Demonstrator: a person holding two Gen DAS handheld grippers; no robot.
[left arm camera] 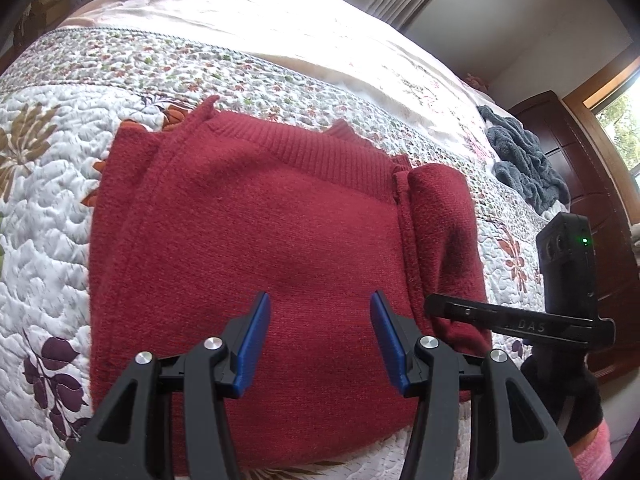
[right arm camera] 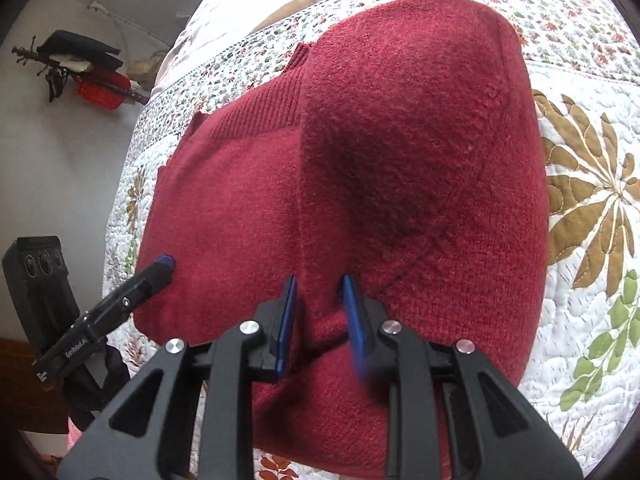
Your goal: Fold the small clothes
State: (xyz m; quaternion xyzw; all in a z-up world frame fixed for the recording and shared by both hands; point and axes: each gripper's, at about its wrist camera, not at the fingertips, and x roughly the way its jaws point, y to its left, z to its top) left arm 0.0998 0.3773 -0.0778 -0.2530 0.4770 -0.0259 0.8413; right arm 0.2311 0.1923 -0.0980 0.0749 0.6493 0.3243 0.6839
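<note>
A red knit sweater point(left arm camera: 260, 220) lies on the floral quilt point(left arm camera: 48, 208), its ribbed hem at the far side. Its right side is folded over into a thick flap point(right arm camera: 420, 160). My left gripper point(left arm camera: 320, 304) hovers open over the near middle of the sweater with nothing between its blue pads. In the right wrist view it shows side on at the sweater's left edge point(right arm camera: 160, 268). My right gripper point(right arm camera: 320, 284) has its pads close together with a bunched fold of the near flap edge pinched between them. Its black finger point(left arm camera: 440, 306) rests on the flap in the left wrist view.
A grey-blue cloth point(left arm camera: 524, 160) lies crumpled on the bed's far right, next to dark wooden furniture point(left arm camera: 580, 184). A wall hook with dark and red items point(right arm camera: 88, 76) hangs left of the bed. Bare quilt point(right arm camera: 592, 260) extends around the sweater.
</note>
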